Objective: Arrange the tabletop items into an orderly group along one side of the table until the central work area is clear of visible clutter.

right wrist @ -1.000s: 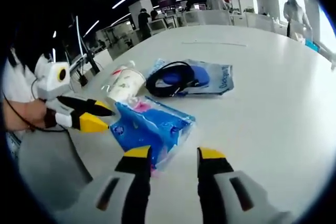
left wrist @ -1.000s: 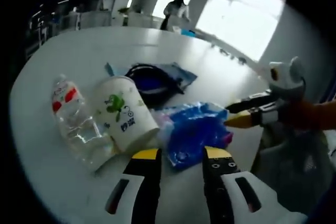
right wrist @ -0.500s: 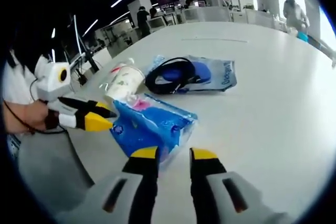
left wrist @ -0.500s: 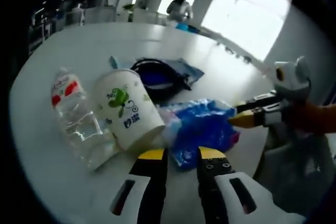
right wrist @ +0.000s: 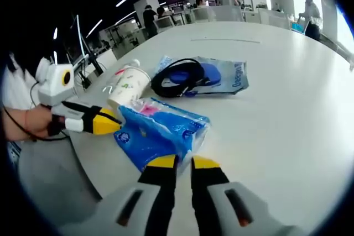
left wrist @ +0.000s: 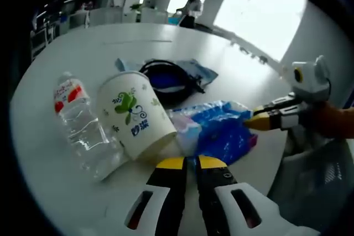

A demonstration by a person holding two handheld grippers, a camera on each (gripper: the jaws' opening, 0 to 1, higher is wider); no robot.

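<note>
Both claws have narrowed on the blue packet [left wrist: 221, 131] near the table [right wrist: 287, 103] edge: left gripper [left wrist: 186, 163] and right gripper [right wrist: 177, 162] now pinch it, ready to shift it aside

We log four items clustered near one edge of the white bench [left wrist: 66, 53]. A clear plastic water bottle [left wrist: 83, 131] with a red-and-white label lies on its side. Touching it, a white paper cup [left wrist: 134, 114] with a green print also lies tipped over, its mouth toward the camera in the left gripper view. Beside the cup sits a blue plastic tissue pack [right wrist: 160, 131], crinkled, with a pink patch at one end. Behind these we note a coiled black cable [right wrist: 180, 78] resting on a flat blue-printed bag [right wrist: 224, 78].
</note>
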